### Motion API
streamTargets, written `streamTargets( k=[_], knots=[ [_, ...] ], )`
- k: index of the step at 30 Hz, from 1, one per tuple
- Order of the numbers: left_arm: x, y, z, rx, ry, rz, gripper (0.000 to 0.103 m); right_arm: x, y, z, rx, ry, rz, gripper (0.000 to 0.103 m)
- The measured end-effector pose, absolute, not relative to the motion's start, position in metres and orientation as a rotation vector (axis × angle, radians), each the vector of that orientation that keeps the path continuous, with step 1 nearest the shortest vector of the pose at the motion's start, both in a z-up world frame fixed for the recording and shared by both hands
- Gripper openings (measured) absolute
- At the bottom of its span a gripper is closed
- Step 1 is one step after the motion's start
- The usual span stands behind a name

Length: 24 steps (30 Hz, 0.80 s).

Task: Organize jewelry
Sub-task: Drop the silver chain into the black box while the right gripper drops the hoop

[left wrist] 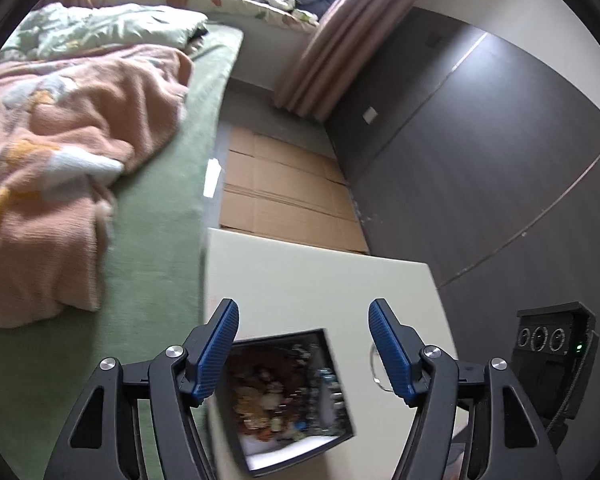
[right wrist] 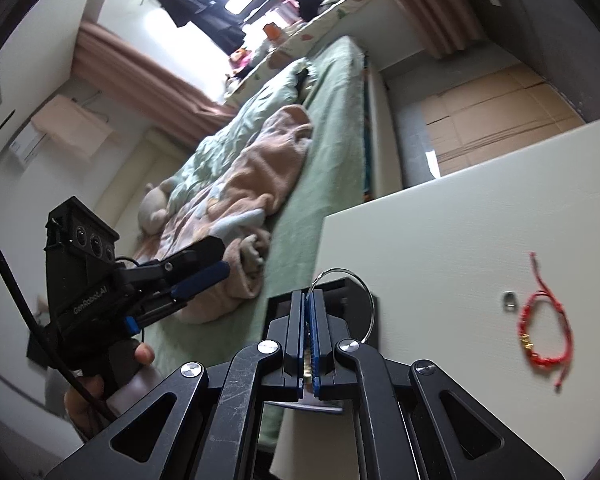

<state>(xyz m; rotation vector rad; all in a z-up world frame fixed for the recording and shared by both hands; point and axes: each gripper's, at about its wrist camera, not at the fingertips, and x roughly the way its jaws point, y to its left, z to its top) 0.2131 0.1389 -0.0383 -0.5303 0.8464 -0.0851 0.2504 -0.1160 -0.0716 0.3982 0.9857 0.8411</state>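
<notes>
The left gripper [left wrist: 304,344] stands with its blue-padded jaws wide apart and nothing pressed between them. Below it, toward six o'clock in the left wrist view, sits a black-rimmed jewelry box [left wrist: 288,396] crammed with a blurred jumble of small trinkets, resting near the corner of a cream-white table [left wrist: 320,276]. One left finger overlaps the box's edge at nine o'clock in the picture; whether it touches I cannot tell. A thin wire loop shows faintly on the table just inside the other finger, at about three o'clock from the box.

In the right wrist view the right gripper [right wrist: 309,312] has its jaws pinched narrow on a thin silver bangle [right wrist: 370,300], whose wire hoop arcs up and round to two o'clock from the fingertips, above the dark box. At about three o'clock on the table lies a red cord bracelet [right wrist: 548,320] with a small gold charm, and just beside it, at its ten o'clock, a small silver ring [right wrist: 510,302], apart from the cord.

At nine o'clock in that view a hand [right wrist: 100,384] grips the left gripper's handle. Beyond the table, a bed [right wrist: 332,128] with a green sheet carries a rumpled peach blanket [right wrist: 260,176]
</notes>
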Motion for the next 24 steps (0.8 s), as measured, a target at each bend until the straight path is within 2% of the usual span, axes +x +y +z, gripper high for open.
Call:
streamTargets(
  k=[13,15,16,17,24],
  knots=[
    [0.19,0.193,-0.047,-0.613,0.829,0.016,0.069,0.247,-0.054,-0.082,0.326,1.034,0.919,0.005],
    [0.191,0.194,-0.048,-0.615,0.833,0.016,0.068,0.248,-0.049,-0.088,0.312,1.079,0.927,0.021],
    [0.192,0.193,-0.049,-0.613,0.834,0.015,0.068,0.248,-0.05,-0.091,0.325,1.094,0.928,0.043],
    [0.192,0.192,-0.048,-0.611,0.836,0.012,0.068,0.248,-0.054,-0.092,0.342,1.084,0.919,0.056],
    [0.203,0.165,-0.044,-0.57,0.848,-0.045,0.068,0.248,-0.101,-0.076,0.398,1.008,0.82,0.059]
  ],
)
